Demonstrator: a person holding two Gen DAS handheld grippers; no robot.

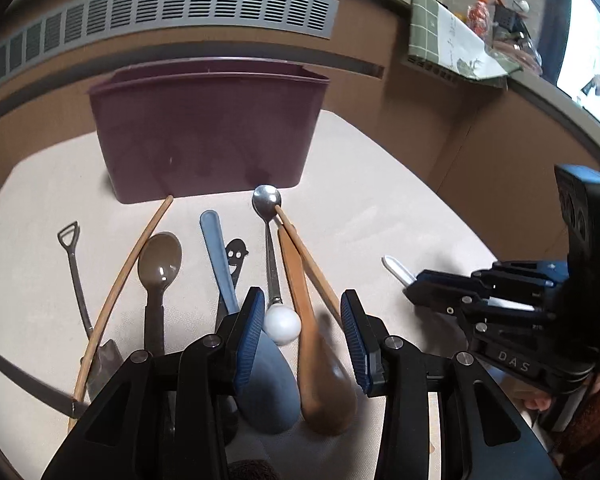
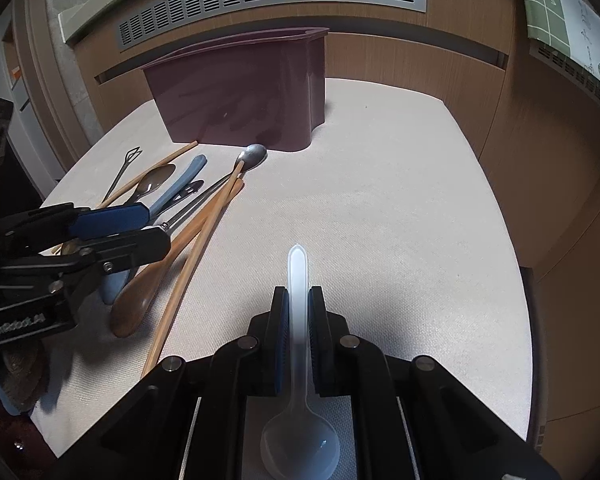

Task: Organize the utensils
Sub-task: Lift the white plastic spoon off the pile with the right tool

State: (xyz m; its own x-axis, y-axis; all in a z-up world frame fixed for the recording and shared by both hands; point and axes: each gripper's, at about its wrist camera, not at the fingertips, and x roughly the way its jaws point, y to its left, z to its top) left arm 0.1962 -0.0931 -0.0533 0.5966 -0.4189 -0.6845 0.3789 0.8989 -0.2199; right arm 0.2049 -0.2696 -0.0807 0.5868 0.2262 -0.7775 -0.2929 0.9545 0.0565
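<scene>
Two tongs: right gripper (image 2: 298,316) clamped on white spoon (image 2: 298,344); left gripper (image 1: 303,320) apart over wooden spoon (image 1: 316,352). Carry white spoon level to bin (image 2: 240,92), drop handle-first.

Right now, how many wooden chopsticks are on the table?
2. One chopstick lies left, tip reaching the maroon bin; the other lies right, tip on the metal spoon. More may hide beneath the left gripper.

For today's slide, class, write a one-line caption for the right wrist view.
Right tool shut on a translucent white spoon, facing the maroon bin.
</scene>
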